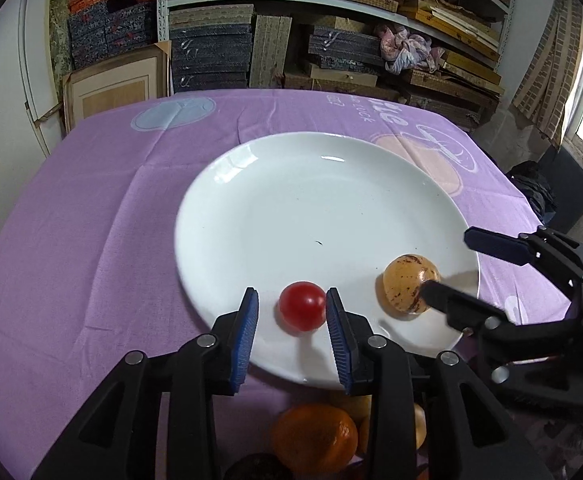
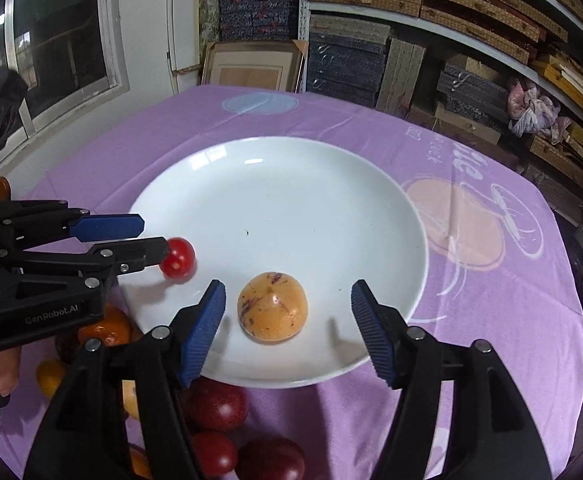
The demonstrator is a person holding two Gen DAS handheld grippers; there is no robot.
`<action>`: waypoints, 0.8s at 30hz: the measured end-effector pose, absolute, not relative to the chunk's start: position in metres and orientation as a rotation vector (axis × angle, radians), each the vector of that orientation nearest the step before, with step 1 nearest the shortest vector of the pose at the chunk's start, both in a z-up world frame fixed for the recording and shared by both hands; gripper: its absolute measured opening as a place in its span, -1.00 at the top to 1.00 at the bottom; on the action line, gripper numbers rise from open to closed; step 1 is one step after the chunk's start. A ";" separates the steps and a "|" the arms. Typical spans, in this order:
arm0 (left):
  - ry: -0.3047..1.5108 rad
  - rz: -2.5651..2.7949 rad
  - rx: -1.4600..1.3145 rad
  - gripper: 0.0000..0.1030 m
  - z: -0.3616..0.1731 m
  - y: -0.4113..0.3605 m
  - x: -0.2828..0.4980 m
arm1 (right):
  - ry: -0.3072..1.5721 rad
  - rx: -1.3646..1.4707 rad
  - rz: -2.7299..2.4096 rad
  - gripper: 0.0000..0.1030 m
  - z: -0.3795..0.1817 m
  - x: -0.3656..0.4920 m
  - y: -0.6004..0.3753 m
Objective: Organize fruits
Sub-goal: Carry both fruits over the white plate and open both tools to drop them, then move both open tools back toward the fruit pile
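Angling steeply down over the near rim of the white plate (image 1: 251, 184), left hand-held gripper (image 1: 292, 307) parting narrowly, small red fruit (image 1: 302, 306) lying between, touching one pad at most. Right hand-held gripper (image 2: 287, 312) gaping wide around the speckled yellow fruit (image 2: 272, 306), pads clear. Remaining fruits (image 2: 215, 408) lying on the purple-clothed table (image 1: 91, 220).

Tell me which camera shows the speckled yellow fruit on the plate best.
The right wrist view: the speckled yellow fruit sits whole, centred between open pads. In the left wrist view it lies off to the side, partly covered by a finger.
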State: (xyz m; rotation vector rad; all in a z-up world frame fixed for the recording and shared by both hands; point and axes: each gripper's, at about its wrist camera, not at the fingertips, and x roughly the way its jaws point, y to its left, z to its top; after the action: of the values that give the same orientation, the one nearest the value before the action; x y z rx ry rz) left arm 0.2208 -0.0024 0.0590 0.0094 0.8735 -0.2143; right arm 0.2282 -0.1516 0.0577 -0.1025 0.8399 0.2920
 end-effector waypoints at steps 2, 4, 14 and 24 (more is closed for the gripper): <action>0.846 -0.198 0.010 0.14 0.073 0.008 0.205 | 0.790 -0.078 0.287 -0.24 0.081 0.209 -0.165; 0.802 -0.164 0.024 -0.15 0.087 0.021 0.179 | 0.738 -0.043 0.284 -0.44 0.104 0.182 -0.180; 0.763 -0.117 0.002 -0.74 0.062 0.049 0.061 | 0.601 0.165 0.305 -0.92 0.100 0.037 -0.234; 0.801 -0.134 0.036 -0.74 0.030 0.026 0.065 | 0.718 0.242 0.337 -0.92 0.054 0.038 -0.238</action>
State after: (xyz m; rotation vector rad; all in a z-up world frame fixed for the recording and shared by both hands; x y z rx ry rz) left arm 0.0650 0.0261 0.0303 0.0362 0.8011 -0.1338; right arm 0.0384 -0.2375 0.0537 0.2416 0.7179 0.3374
